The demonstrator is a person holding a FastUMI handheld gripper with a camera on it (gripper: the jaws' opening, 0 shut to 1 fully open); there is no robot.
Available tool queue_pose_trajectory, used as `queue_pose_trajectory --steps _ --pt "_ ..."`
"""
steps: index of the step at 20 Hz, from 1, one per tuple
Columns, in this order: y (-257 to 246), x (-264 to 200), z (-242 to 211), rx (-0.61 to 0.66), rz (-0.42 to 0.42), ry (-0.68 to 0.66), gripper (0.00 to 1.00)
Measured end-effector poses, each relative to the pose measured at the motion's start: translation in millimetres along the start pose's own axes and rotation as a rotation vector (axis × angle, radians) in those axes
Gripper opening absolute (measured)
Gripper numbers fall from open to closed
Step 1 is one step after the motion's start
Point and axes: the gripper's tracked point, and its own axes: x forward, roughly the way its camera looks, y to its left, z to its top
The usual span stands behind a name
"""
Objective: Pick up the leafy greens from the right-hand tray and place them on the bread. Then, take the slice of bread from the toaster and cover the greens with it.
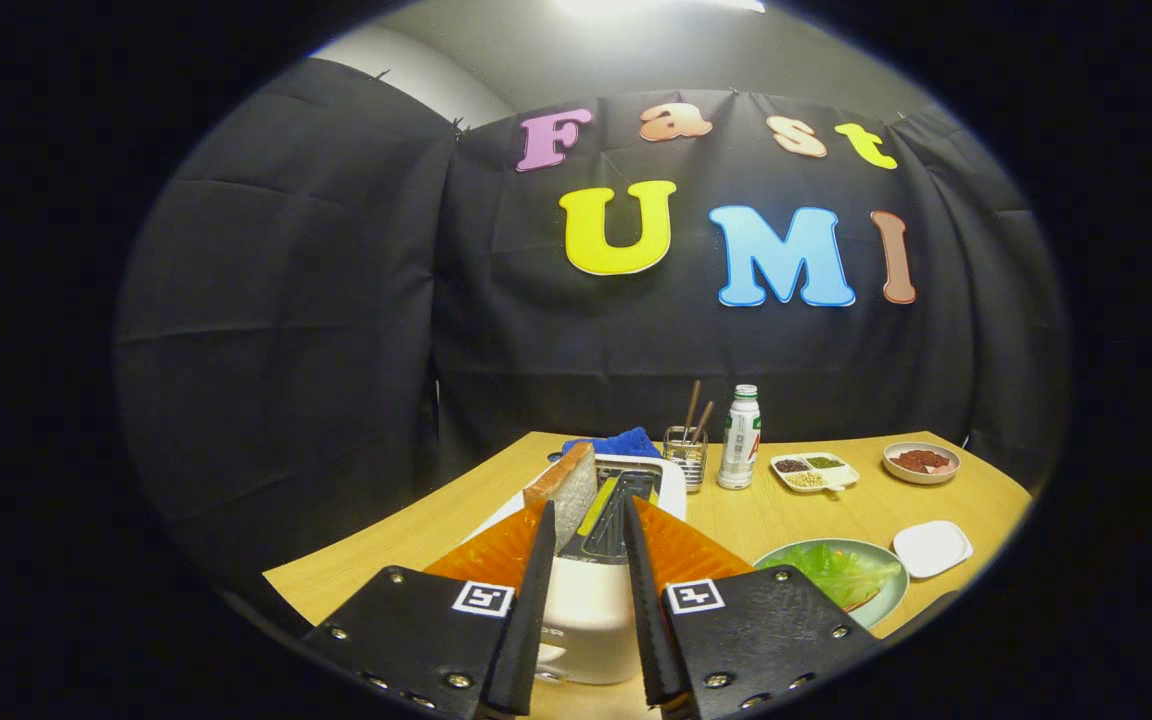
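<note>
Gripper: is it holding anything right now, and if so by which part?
Nothing is held. The gripper is open, its fingers apart over the toaster; the bread slice stands in the slot just ahead, untouched.

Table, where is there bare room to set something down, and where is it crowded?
Bare wood shows on the table between the toaster and the green plate, up to the divided dish. Another bare strip lies left of the toaster. The back is crowded: utensil holder, bottle, divided dish, small bowl. The gripper hangs over the toaster, jaws open.
</note>
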Motion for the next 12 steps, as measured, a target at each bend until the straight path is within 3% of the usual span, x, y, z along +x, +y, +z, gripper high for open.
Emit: queue_pose_trajectory --steps 12 --pt "21 41 -11 -0.010 -0.058 0.082 0.41"
